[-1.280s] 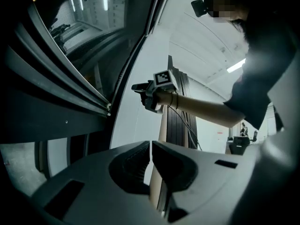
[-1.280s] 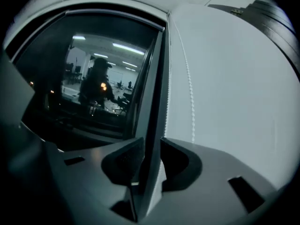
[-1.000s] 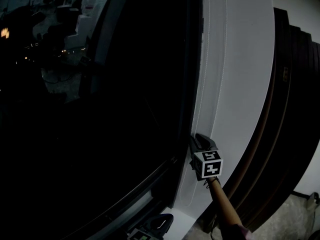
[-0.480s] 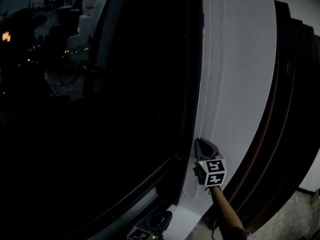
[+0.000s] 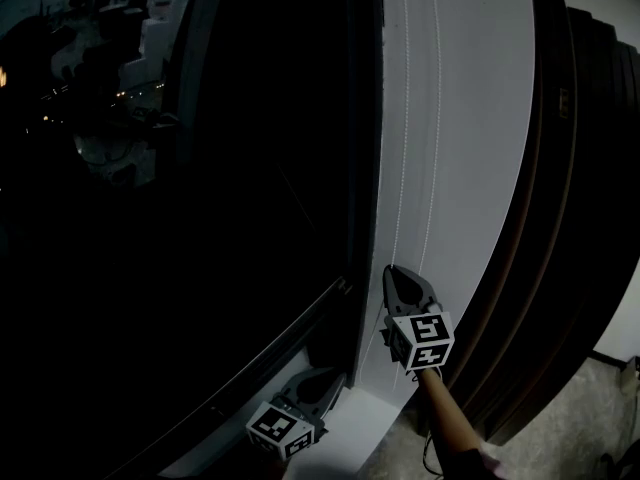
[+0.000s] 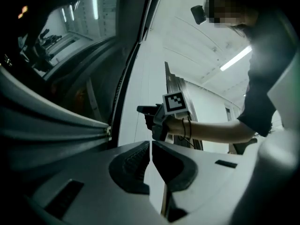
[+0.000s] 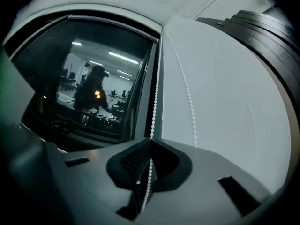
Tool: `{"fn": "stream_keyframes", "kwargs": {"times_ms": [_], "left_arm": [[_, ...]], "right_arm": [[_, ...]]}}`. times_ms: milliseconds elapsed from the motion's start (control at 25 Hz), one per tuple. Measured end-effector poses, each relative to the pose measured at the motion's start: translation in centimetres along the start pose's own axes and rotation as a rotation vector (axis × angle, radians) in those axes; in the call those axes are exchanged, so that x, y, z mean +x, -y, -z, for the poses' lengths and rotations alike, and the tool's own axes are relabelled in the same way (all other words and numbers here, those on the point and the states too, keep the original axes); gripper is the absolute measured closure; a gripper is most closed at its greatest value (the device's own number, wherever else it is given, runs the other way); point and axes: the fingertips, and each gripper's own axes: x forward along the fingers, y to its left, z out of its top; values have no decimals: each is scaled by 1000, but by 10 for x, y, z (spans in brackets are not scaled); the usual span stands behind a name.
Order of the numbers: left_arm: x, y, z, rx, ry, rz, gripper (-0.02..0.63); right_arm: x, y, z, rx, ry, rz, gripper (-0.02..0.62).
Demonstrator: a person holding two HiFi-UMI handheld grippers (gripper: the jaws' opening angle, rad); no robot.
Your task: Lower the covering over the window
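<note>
The right tongs [image 7: 151, 142] are pressed together, pinching one strand of the bead chain [image 7: 155, 97], which runs straight up from their tips. The chain's second strand hangs free just to their right, against the white wall strip [image 5: 470, 168]. The left tongs [image 6: 151, 145] are below and left of them, pressed together with nothing between. The dark, uncovered window [image 5: 250, 168] lies left of both tongs. I cannot make out the covering itself. Dark slats [image 5: 580, 218] stand far right.

Tight gap: window frame [image 5: 362, 168] lt of bead chain [image 5: 403, 168]; bare wall [image 5: 480, 168] rt.
</note>
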Motion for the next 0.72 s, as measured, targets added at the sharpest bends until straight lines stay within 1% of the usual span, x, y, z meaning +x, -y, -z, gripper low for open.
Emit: {"fn": "stream_keyframes", "kwargs": {"times_ms": [160,240,320,480,600,720], "left_arm": [[24,-2,-40,38,47,37,604],[34,-1,-51,58,55,50,600],[43,0,-55,67,50,62,592],[54,6,-54,52,43,83,554],[61,14,-56,55,37,95,537],[69,20,-56,77,18,102,517]], "right_arm": [[-9,-3,0,-3,-10,0,584],[-15,-6,12,2,-54,-6,584],[-24,-10,40,11,-122,-14,584],[-60,-21,114,54,-265,-9,584],[-91,-39,171,83,-385,-25,584],[-123,-59,214,94,-477,-42,584]]}}
